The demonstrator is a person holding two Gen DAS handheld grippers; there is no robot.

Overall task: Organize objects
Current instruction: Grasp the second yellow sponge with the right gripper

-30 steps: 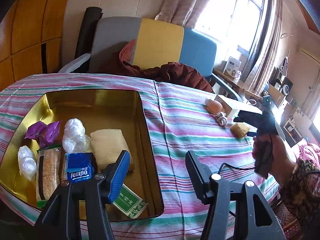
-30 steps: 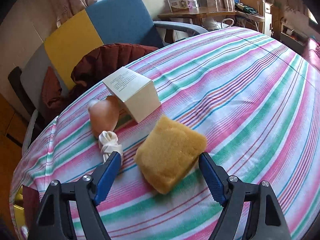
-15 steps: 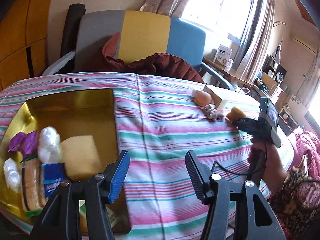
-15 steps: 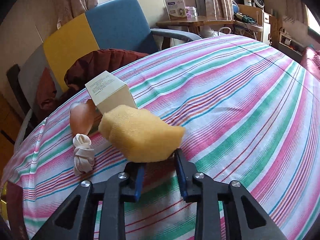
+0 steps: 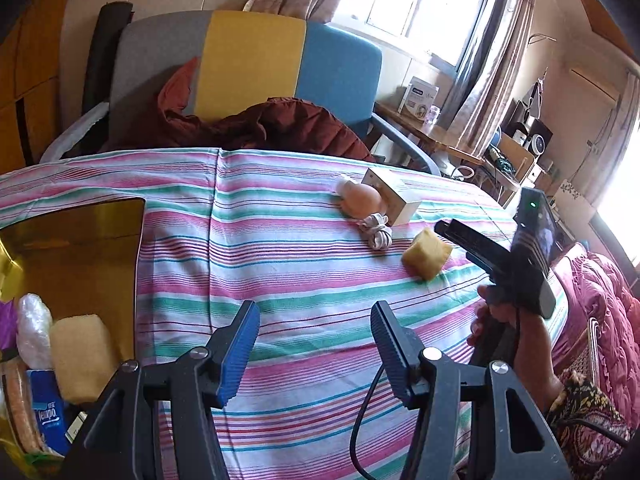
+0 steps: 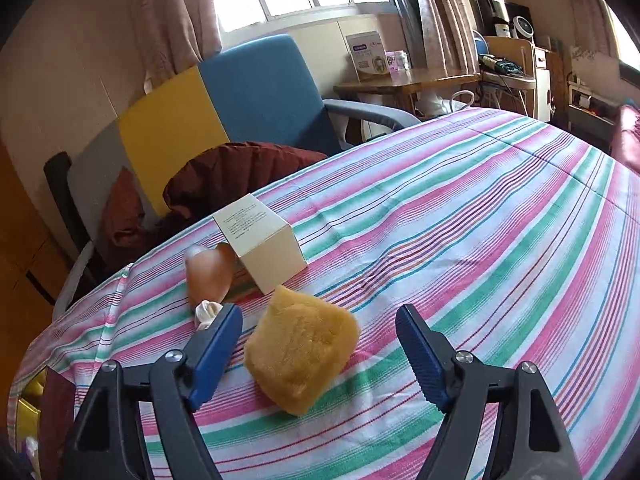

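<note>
A: So, where is the right gripper (image 6: pixel 320 354) now?

B: Its jaws stand wide apart and hold nothing. The yellow sponge (image 6: pixel 302 364) lies on the striped cloth (image 6: pixel 480 260) between the two blue pads (image 6: pixel 214 350), nearer the left-hand one, touching neither as far as I can tell.

A: And past the tips?

B: Just ahead and to the left sit a knotted white cord (image 6: pixel 206 312) and a brownish egg-shaped thing (image 6: pixel 210 276); a cream carton (image 6: pixel 266 248) lies straight beyond the sponge.

A: How will the sponge handle?

B: Light and soft, I judge. It should squash under the pads, so a grip across its thick middle looks safer than a pinch at a corner, which might let it fold and slip.

A: The left gripper (image 5: pixel 314 344)?

B: Also open and empty, above bare cloth. The gold tin (image 5: pixel 80 224), with packets in it, is to its left, probably where the sponge belongs.
</note>
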